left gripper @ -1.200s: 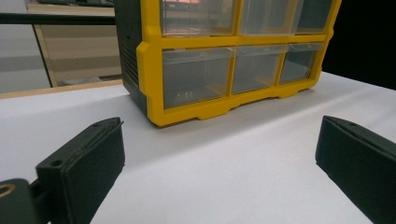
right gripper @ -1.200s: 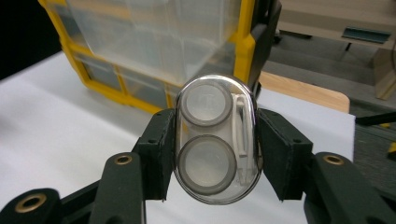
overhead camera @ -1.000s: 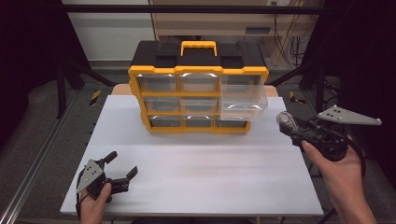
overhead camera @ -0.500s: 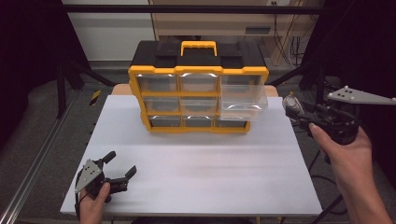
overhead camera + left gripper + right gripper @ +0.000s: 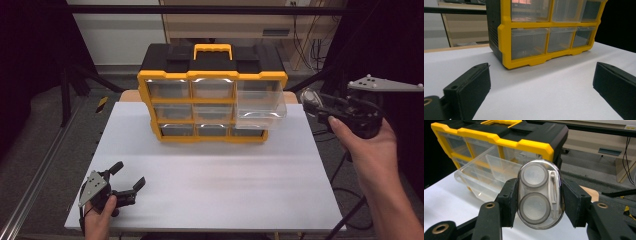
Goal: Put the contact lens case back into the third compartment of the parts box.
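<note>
1. The drawer cabinet (image 5: 212,92) stands at the far middle of the table (image 5: 215,200).
2. Its open drawer (image 5: 261,106) juts forward at the cabinet's upper right.
3. The left gripper (image 5: 127,176) rests at the table's near left corner, well apart from the cabinet.
4. The right gripper (image 5: 314,104) hangs right of the open drawer, seemingly beyond the table's edge, with the oval case (image 5: 540,194) between its jaws.

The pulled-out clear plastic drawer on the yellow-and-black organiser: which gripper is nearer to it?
Right. The right gripper, shut on a clear oval case, hovers just right of the pulled-out clear plastic drawer. The left gripper rests open at the white table's near-left corner, far from it.
</note>
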{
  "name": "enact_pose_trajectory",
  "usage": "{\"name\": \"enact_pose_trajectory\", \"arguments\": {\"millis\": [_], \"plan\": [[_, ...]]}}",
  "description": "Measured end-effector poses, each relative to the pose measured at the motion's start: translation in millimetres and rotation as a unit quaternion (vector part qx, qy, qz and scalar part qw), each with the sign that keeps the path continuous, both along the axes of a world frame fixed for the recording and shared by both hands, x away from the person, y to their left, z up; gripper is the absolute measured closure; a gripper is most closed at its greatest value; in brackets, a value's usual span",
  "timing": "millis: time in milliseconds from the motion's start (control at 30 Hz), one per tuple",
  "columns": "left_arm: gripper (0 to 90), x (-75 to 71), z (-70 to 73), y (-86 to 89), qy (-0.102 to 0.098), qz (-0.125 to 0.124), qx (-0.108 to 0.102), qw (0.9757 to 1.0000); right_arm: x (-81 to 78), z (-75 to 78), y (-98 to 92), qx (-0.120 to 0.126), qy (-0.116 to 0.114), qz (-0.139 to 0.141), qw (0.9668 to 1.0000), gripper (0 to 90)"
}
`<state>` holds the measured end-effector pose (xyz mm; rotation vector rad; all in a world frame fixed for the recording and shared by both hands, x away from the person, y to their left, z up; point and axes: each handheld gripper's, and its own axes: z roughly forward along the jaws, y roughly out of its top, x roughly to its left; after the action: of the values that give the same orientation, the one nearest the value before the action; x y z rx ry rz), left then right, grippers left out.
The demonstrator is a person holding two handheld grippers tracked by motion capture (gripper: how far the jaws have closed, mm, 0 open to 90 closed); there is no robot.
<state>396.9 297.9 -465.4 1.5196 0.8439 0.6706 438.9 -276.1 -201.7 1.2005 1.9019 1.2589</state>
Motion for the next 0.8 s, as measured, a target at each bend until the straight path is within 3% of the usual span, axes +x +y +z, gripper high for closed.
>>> {"name": "enact_pose_trajectory", "arguments": {"millis": [500,800], "plan": [[1.2,-2.5,-0.1,2.6,-0.003,0.011,0.0,0.9999,17.5,19.7,38.1,-0.009,-0.022,0.03,0.9993,49.0],[1.2,-1.6,0.0,-0.6,-0.002,0.003,0.006,1.0,32.9,13.8,48.7,-0.015,-0.012,0.031,0.9993,49.0]]}}
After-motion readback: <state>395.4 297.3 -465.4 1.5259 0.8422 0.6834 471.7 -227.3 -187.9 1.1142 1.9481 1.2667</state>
